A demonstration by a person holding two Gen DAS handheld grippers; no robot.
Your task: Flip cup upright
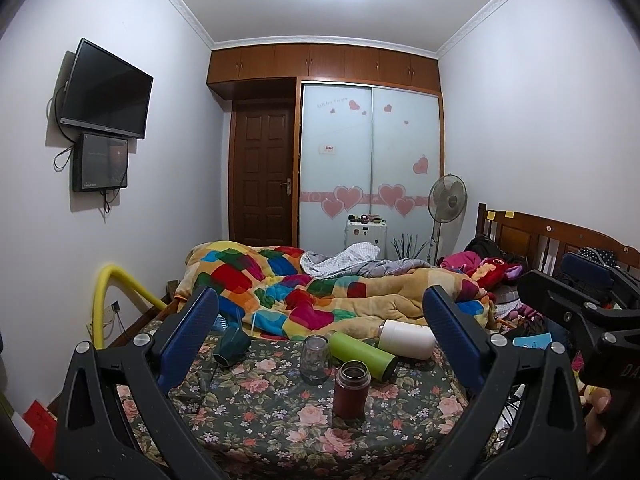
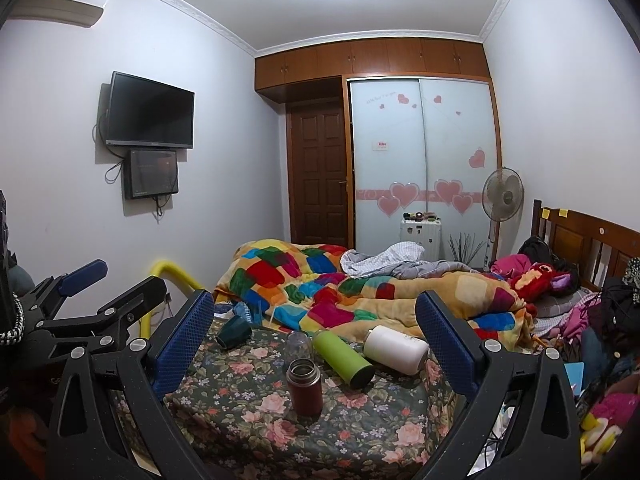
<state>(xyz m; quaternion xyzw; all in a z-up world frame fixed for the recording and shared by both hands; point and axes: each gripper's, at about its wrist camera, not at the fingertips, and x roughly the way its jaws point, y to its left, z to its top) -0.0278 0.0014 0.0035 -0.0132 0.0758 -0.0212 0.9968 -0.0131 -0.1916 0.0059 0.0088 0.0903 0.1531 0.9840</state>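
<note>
On a floral cloth (image 1: 260, 412) (image 2: 224, 400) stand a brown steel flask (image 1: 351, 389) (image 2: 305, 386), upright and open, and a clear glass jar (image 1: 315, 359) (image 2: 298, 347), mouth down. A green bottle (image 1: 362, 354) (image 2: 344, 357), a white bottle (image 1: 407, 339) (image 2: 396, 349) and a dark teal cup (image 1: 232, 346) (image 2: 234, 332) lie on their sides. My left gripper (image 1: 320, 326) is open and empty, held back from the cups. My right gripper (image 2: 316, 326) is open and empty too; it also shows at the right of the left wrist view (image 1: 576, 280).
A colourful patchwork quilt (image 1: 312, 296) (image 2: 360, 292) is heaped on the bed just behind the cloth. Clothes and a red plush toy (image 2: 540, 280) pile at the right by the wooden headboard (image 2: 592, 240). A yellow tube (image 1: 108, 292) curves at the left.
</note>
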